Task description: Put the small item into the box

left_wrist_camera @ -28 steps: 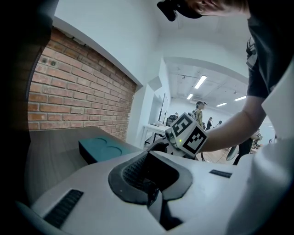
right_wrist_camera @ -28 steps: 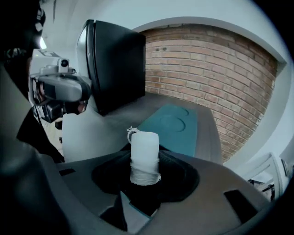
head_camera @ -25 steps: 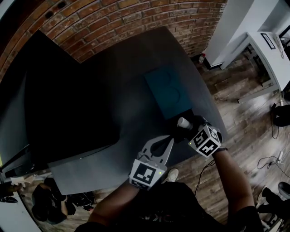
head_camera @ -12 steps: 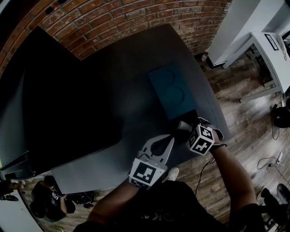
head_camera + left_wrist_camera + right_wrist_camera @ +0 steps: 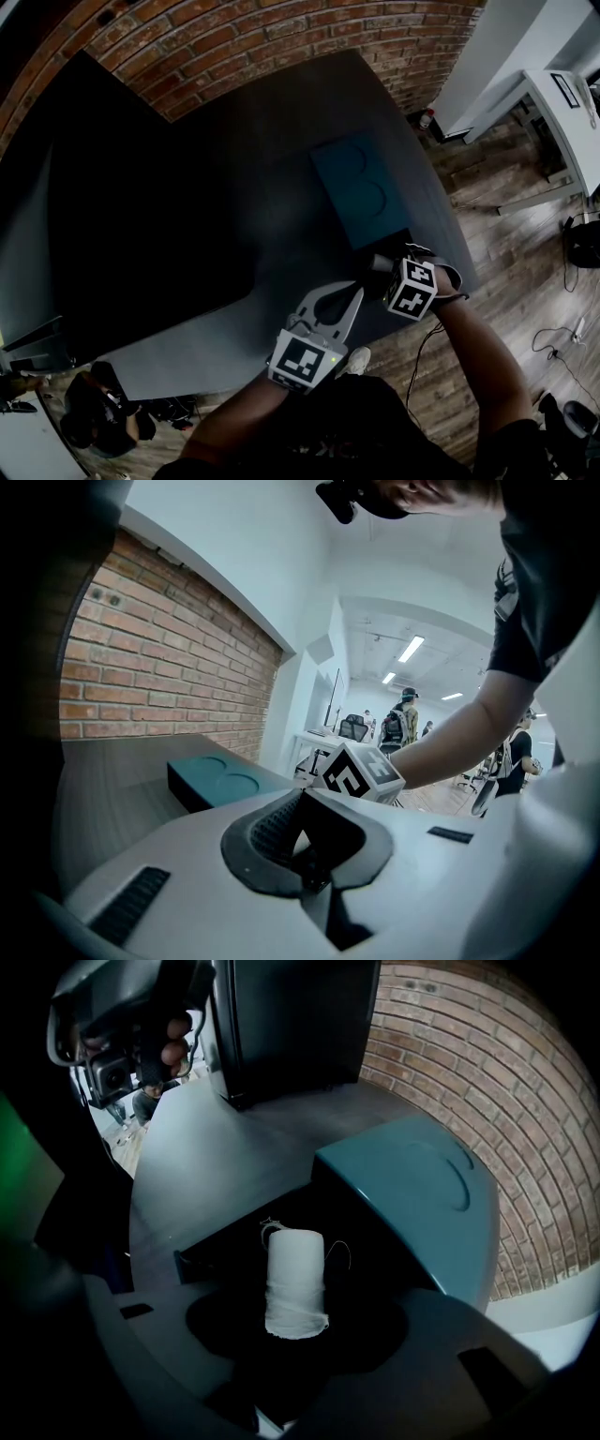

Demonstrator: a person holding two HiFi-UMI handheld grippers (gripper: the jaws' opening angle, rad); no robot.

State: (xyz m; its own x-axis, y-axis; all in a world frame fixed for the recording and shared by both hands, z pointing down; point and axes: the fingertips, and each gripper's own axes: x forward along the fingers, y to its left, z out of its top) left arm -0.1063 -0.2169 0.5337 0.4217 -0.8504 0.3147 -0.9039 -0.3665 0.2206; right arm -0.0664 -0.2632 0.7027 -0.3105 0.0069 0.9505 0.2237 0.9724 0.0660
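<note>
Nearest, the left hand-held gripper (image 5: 302,797) is held with its jaws together, empty. Just beyond it, the right hand-held gripper (image 5: 295,1327) is now lower and tipped more steeply downward than a second ago. It is clamped on the white thread spool (image 5: 295,1279) — which hangs over the open black box (image 5: 220,1246) on the surface (image 5: 281,187), beside the teal block (image 5: 412,1194). Release looks close.

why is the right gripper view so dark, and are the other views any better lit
Right gripper view: dim, with black vignetted corners; only the white spool reads clearly, the open box behind it is near-black. Head view: fisheye bends the brick wall, the table is underexposed. Left gripper view: brightest, though the ceiling lights glare.
</note>
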